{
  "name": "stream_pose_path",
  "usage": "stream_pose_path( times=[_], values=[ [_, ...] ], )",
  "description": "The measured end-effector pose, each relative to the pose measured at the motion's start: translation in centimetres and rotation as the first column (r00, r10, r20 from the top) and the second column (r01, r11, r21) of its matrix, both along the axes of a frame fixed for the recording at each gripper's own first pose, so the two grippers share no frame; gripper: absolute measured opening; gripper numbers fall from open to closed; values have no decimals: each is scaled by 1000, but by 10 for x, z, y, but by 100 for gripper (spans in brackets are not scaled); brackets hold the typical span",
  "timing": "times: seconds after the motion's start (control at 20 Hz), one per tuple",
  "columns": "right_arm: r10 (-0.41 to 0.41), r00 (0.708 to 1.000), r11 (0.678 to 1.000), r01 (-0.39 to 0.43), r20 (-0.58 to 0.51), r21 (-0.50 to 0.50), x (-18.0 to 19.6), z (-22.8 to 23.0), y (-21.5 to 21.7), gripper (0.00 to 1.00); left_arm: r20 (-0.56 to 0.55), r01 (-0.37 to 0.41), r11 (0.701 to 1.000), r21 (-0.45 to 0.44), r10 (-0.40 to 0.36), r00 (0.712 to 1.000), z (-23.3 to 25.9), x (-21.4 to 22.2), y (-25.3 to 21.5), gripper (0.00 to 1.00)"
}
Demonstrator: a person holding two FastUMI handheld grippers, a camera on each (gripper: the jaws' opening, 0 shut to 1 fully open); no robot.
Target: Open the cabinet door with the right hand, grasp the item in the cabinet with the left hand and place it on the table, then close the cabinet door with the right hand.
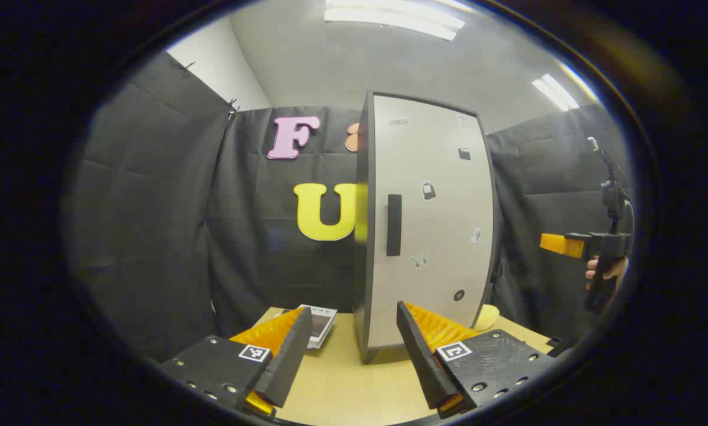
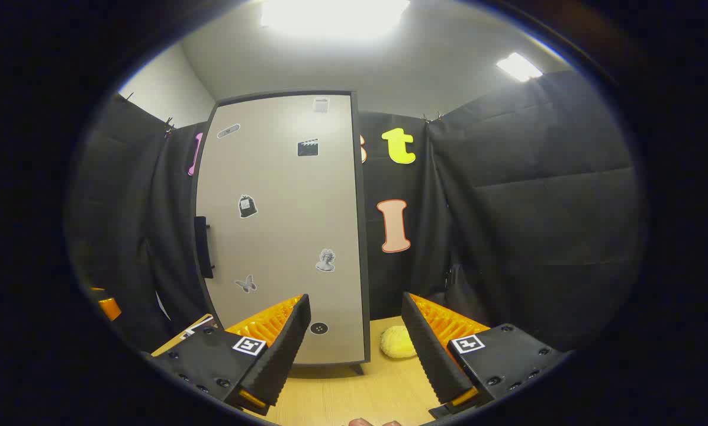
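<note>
A tall cabinet (image 1: 428, 177) with a dark frame and a pale stickered door (image 2: 283, 225) stands on the wooden table (image 1: 342, 384). The door lies flat against the body, and its dark vertical handle (image 1: 393, 225) (image 2: 203, 247) sits at the door's left edge. My left gripper (image 1: 353, 312) is open, low over the table and facing the handle side at a short distance. My right gripper (image 2: 355, 299) is open too and empty, facing the door's right edge. In the left gripper view the right gripper (image 1: 558, 244) shows far right, held by a hand (image 1: 605, 272). The cabinet's inside is hidden.
A yellow, round, soft-looking thing (image 2: 397, 343) (image 1: 487, 318) lies on the table just right of the cabinet. A small booklet (image 1: 319, 322) (image 2: 194, 326) lies on the table left of the cabinet. Black cloth walls close the booth behind and on both sides.
</note>
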State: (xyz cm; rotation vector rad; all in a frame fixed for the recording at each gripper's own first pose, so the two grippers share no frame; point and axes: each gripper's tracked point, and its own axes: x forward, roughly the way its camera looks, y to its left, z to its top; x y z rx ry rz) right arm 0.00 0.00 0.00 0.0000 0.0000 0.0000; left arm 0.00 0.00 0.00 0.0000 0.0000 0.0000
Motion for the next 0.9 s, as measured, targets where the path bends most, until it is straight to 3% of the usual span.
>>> stream_pose_path(
  times=[0.7, 0.9],
  values=[
    [52, 999, 998, -52, -10, -29, 6, -6, 13, 98, -43, 19, 1000, 16, -18, 999, -28, -9, -9, 87],
    [79, 996, 997, -78, -39, 19, 17, -11, 31, 98, -39, -3, 1000, 29, 4, 999, -30, -16, -1, 86]
  ],
)
